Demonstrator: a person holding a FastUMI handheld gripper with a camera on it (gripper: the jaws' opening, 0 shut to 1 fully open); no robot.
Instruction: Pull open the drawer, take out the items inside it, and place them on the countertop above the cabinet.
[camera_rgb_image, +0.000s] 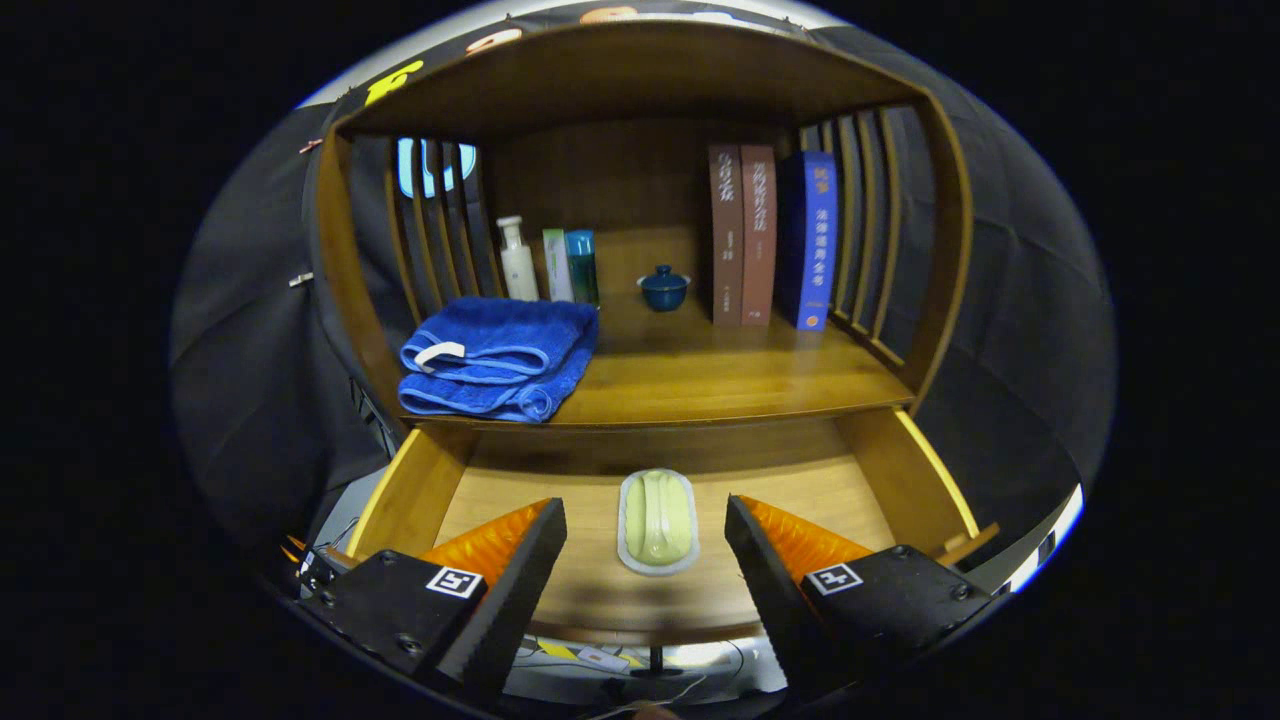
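Tongs (645, 545) hung over the pulled-out drawer (905, 475) with the two fingers spread wide and nothing held between them. Between the fingers, lying on the drawer's wooden bottom and touched by neither, was a pale green soap dish (657, 521), a rounded oblong with its long side running away from the tongs. The drawer stood open under the countertop (720, 375), its side walls flaring out to either side of the fingers.

Beyond the dish, up on the countertop, a folded blue towel (497, 357) sat at the front left corner, a white tag showing on its fold. Behind the towel, near the slatted left wall, stood a white pump bottle (518, 259), and just beside it a pale box (556, 265) and a teal box (583, 266) touching each other. A small dark blue lidded cup (664, 287) stood alone near the back, about midway across. To its right two brown books (743, 235) and a blue book (815, 240) stood upright together, close to the slatted right wall.
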